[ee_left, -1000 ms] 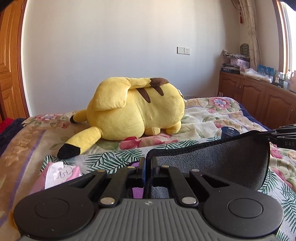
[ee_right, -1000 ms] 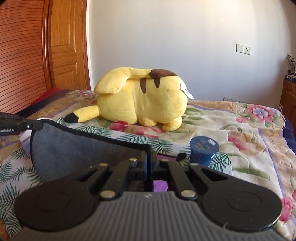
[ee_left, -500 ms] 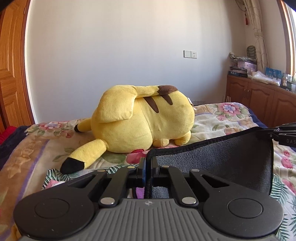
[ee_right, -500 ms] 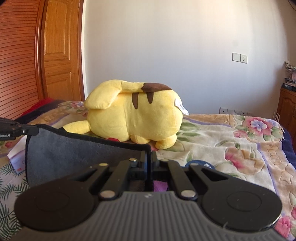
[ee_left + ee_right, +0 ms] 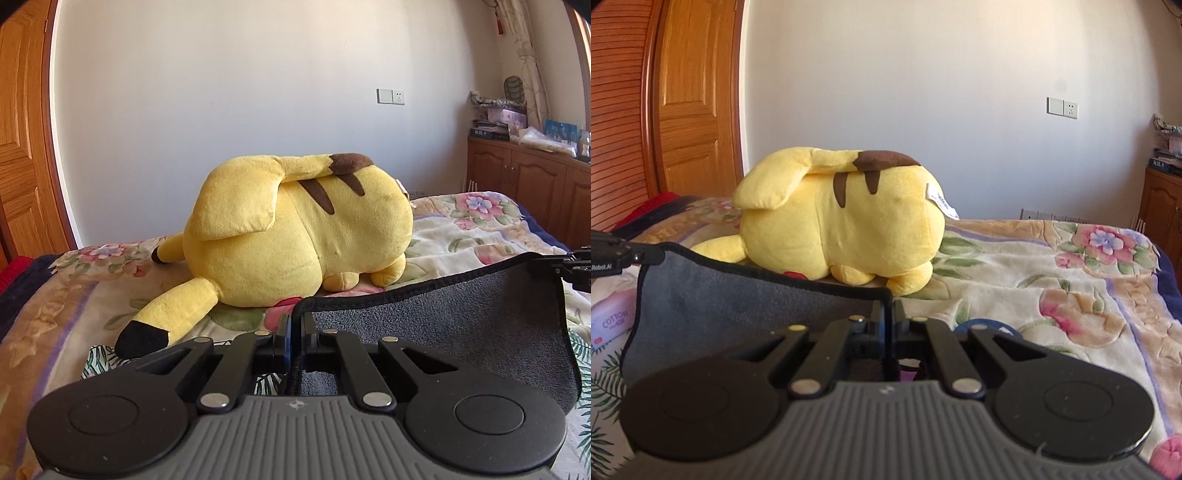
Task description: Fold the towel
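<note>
A dark grey towel with a black hem hangs stretched between my two grippers above the bed. My left gripper is shut on the towel's left top corner. My right gripper is shut on the right top corner of the towel. In the left wrist view the right gripper shows at the right edge, pinching the far corner. In the right wrist view the left gripper shows at the left edge. The towel's lower part is hidden behind the gripper bodies.
A large yellow plush toy lies on the floral bedspread just beyond the towel. A blue round lid lies under the right gripper. A pink tissue pack lies at the left. Wooden doors and a cabinet flank the bed.
Both grippers have moved forward toward the plush toy and tilted up, carrying the stretched towel. The toy looks larger and the blue lid is now mostly hidden.
</note>
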`<action>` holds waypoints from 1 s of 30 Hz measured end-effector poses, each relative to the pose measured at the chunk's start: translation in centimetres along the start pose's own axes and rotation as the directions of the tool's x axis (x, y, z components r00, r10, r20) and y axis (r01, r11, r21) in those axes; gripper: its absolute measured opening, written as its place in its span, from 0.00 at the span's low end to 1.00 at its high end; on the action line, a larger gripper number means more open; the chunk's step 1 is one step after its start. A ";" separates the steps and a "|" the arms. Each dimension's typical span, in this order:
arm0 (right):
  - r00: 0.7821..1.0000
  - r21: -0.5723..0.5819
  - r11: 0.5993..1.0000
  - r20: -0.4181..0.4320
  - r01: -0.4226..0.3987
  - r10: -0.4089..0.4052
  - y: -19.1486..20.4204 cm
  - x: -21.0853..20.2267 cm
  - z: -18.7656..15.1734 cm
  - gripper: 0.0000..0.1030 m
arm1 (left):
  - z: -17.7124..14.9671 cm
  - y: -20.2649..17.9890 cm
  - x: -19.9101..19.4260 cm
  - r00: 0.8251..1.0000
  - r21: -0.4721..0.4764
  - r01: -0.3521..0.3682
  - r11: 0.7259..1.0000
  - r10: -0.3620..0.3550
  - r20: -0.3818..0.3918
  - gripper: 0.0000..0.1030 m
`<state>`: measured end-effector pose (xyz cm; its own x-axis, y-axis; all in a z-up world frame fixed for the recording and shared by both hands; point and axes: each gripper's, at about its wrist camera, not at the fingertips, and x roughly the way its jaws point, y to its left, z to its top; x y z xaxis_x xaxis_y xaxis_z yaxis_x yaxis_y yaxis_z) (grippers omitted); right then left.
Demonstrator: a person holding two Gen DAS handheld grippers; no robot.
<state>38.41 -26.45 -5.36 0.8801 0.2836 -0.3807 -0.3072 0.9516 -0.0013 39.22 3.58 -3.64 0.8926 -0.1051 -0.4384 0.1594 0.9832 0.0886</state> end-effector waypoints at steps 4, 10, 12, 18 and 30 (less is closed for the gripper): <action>1.000 -0.001 1.000 -0.014 0.010 -0.010 -0.1 1.3 -0.8 0.04 | -0.7 0.1 1.3 1.000 0.002 -0.006 1.000 0.006 -0.018 0.00; 0.999 -0.033 0.999 -0.049 0.022 -0.023 0.2 3.3 -1.8 0.04 | -1.8 0.2 4.2 0.997 -0.023 -0.015 1.000 0.014 -0.077 0.00; 0.998 -0.023 1.000 -0.067 0.020 -0.022 0.2 3.9 -2.3 0.04 | -2.3 0.2 5.1 0.994 -0.036 -0.021 0.999 0.018 -0.104 0.00; 0.993 -0.015 1.000 -0.114 0.024 -0.025 0.3 5.0 -3.8 0.04 | -3.4 -0.5 6.5 0.990 0.003 -0.028 1.000 0.028 -0.139 0.00; 0.986 -0.001 1.000 -0.164 0.014 -0.014 0.2 5.2 -4.0 0.33 | -3.5 -0.9 6.5 0.986 0.016 -0.037 0.999 0.039 -0.161 0.15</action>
<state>41.51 -25.23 -11.01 0.8130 0.2474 -0.5270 -0.2956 0.9553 -0.0076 43.37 2.54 -9.69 0.8187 -0.0411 -0.5727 0.1330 0.9839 0.1195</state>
